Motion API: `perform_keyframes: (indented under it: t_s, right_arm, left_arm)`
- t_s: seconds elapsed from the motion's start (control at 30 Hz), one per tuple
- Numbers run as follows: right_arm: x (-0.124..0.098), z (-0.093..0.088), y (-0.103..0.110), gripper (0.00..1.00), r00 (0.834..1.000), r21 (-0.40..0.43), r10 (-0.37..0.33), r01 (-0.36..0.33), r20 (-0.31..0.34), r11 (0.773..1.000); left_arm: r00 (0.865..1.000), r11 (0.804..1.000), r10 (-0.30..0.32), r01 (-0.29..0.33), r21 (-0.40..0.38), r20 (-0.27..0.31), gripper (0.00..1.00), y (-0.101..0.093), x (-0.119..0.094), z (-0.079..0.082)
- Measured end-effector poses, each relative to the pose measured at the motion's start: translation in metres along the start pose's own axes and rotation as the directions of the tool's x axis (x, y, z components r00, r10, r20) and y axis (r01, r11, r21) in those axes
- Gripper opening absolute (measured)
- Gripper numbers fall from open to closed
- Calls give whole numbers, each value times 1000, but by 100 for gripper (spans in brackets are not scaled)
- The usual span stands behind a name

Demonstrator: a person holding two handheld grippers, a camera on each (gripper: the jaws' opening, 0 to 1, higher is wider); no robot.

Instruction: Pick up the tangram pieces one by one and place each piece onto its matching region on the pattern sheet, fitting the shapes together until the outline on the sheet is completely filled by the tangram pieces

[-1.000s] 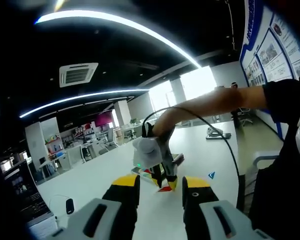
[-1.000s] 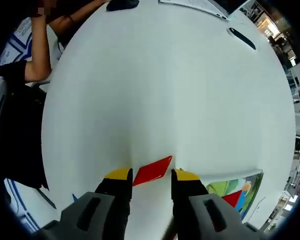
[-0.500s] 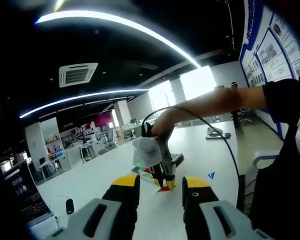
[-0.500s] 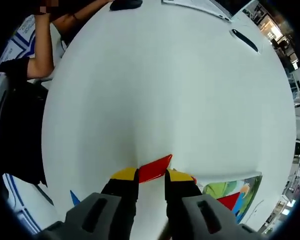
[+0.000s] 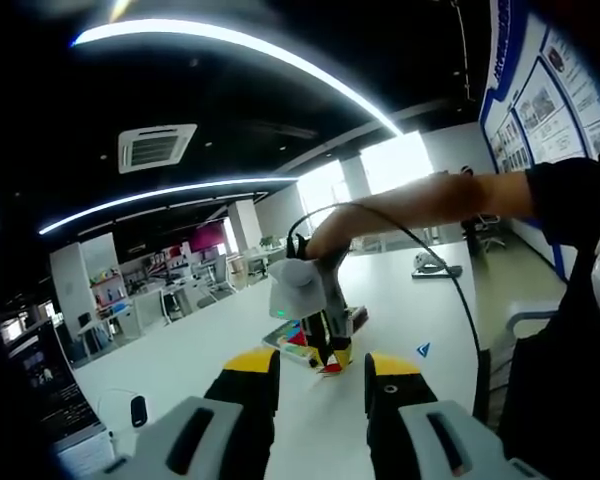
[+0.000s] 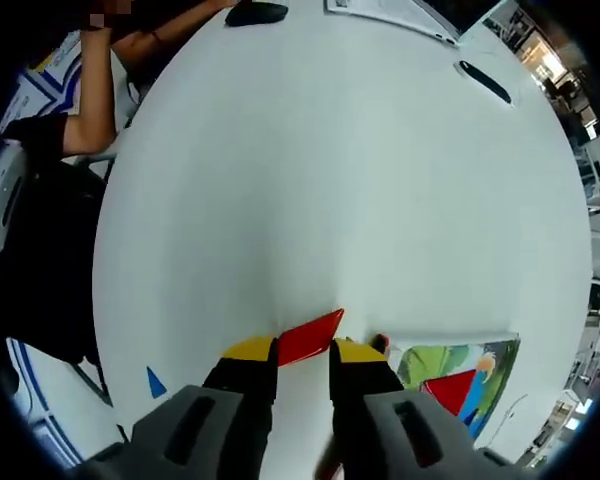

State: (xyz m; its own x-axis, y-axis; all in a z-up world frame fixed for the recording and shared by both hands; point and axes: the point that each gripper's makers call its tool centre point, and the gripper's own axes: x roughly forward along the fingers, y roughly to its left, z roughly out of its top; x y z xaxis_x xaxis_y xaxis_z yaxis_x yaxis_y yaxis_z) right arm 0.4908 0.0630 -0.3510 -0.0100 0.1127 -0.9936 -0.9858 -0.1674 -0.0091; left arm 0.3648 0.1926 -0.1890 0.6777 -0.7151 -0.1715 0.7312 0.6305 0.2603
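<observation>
Right gripper [image 6: 302, 347]: yellow-tipped jaws pinch a red parallelogram tangram piece [image 6: 310, 336] by its long edges, the piece flat and sticking out toward the far side. Whether it touches the white table [image 6: 350, 170] or hangs just above it, cannot tell. Just right of the jaws lies the pattern sheet [image 6: 460, 372], printed in green, with a red triangular piece [image 6: 448, 391] on it. A small blue triangle [image 6: 155, 381] lies on the table, near and to the left, well apart from the sheet. Far across the table: a black oblong object [image 6: 483, 81] and a dark rounded one [image 6: 257, 12]. A person's arm [image 6: 92, 85] shows at the far left.

Left gripper [image 5: 321, 366]: jaws spread, nothing between them, held above the table. Beyond them a person's bare arm [image 5: 420, 203] reaches in from the right, holding the right gripper nose-down with the red piece at its tips, beside the sheet. A blue triangle lies just to the right.
</observation>
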Motion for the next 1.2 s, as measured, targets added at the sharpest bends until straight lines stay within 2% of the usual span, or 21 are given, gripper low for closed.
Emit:
perform_keyframes:
  t_s: [0.17, 0.53, 0.73, 0.87, 0.9, 1.0, 1.2]
  right_arm:
    - [-16, -12, -3, 22, 1000, 17, -20, 20, -6, 1000]
    - [-42, -61, -25, 22, 997, 54, -75, 77, -35, 996]
    - [-51, -100, -46, 22, 989, 79, -121, 127, -81, 989]
    - [-52, -126, -57, 22, 979, 63, -153, 163, -135, 985]
    - [-53, -134, -60, 22, 972, 51, -166, 177, -167, 983]
    - [-51, -144, -64, 22, 969, 40, -172, 182, -177, 982]
    - [-47, -147, -64, 22, 970, -17, -167, 167, -177, 986]
  left_arm:
    - [1000, 1000, -3, 3, 1, 0, 35, -1, 1, 0]
    - [1000, 1000, -2, 2, 3, -5, 35, -1, 1, -1]
    - [1000, 1000, -3, 3, 3, -4, 35, -3, 1, -1]
    - [1000, 1000, -3, 3, 2, -5, 35, -3, 1, -1]
    - [1000, 1000, -3, 3, 3, -6, 35, -3, 1, -1]
    - [1000, 1000, -3, 3, 0, -2, 35, -2, 1, -1]
    - [1000, 1000, -3, 3, 0, -3, 35, -2, 1, -1]
